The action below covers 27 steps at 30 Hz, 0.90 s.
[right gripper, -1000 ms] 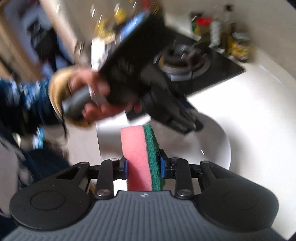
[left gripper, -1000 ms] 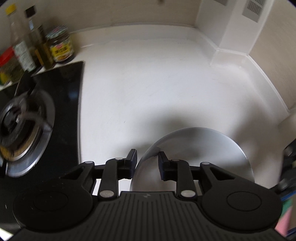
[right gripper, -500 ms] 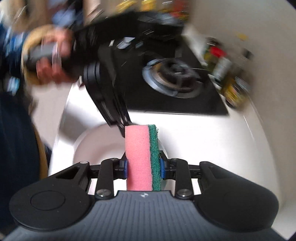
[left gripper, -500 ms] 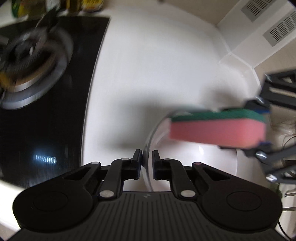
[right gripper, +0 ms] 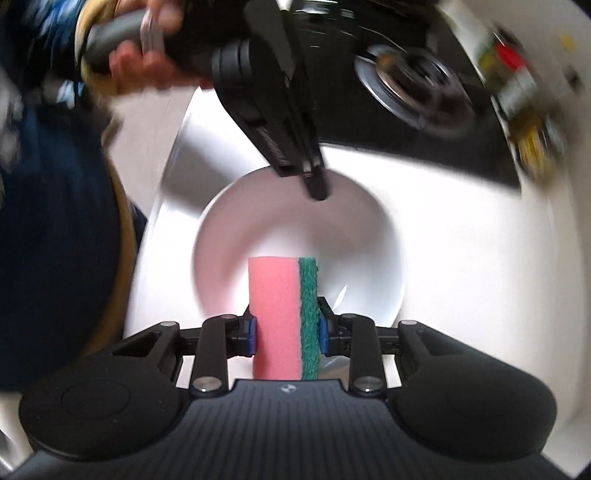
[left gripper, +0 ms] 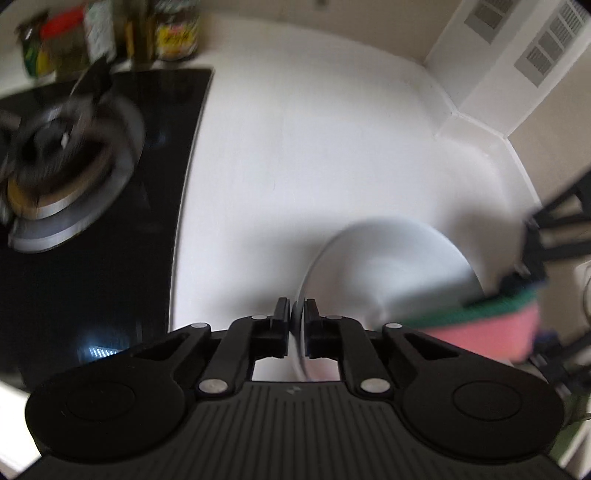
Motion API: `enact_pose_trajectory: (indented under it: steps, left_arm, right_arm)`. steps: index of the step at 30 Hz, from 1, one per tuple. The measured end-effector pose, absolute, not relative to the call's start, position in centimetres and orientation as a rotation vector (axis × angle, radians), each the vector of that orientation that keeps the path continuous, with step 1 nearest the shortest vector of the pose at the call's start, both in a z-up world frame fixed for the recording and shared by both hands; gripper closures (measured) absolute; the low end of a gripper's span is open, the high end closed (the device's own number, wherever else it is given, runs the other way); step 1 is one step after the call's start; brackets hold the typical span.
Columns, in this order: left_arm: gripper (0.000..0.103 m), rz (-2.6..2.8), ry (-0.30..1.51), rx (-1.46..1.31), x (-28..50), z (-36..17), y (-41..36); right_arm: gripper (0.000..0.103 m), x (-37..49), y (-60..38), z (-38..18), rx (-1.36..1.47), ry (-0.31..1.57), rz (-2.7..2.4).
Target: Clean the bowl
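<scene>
Resting on the white surface (left gripper: 332, 140), the empty bowl (right gripper: 295, 229): left gripper (left gripper: 295, 317) fingers clamp its rim, having just eased slightly apart; right gripper (right gripper: 284, 328) fingers clamp a sponge (right gripper: 282, 314); jar (left gripper: 175, 29) labels blurred.

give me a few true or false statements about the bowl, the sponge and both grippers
1. The right gripper holds a pink and green sponge. True.
2. The left gripper pinches the rim of the bowl. True.
3. The bowl sits on the stove. False: it is over the white counter, beside the stove.
4. The bowl is full of food. False: its inside shows bare white.
5. The sponge's green side faces its right jaw. True.
</scene>
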State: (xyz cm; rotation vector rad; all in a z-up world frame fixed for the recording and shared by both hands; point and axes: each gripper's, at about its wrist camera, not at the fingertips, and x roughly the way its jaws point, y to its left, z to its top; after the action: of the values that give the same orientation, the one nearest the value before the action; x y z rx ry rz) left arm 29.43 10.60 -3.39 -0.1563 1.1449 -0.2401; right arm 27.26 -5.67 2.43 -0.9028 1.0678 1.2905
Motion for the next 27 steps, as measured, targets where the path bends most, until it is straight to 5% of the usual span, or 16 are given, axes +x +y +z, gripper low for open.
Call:
enact_pose_trajectory:
  steps: [7,14,27]
  left_arm:
    - [0.073,-0.307,1.100,-0.043,31.7,-3.3,8.1]
    - [0.084,-0.337,1.122,-0.007,33.7,-3.3,7.7]
    - [0.089,-0.179,1.176,-0.092,28.2,-2.3,9.9]
  right_arm:
    - [0.077,28.1,-9.3,1.8,-0.348,1.175,1.170]
    - [0.077,28.6,-12.6,4.3,-0.128,1.046,1.123]
    - [0.077,28.2,-5.4,4.3,-1.148,0.676,1.294]
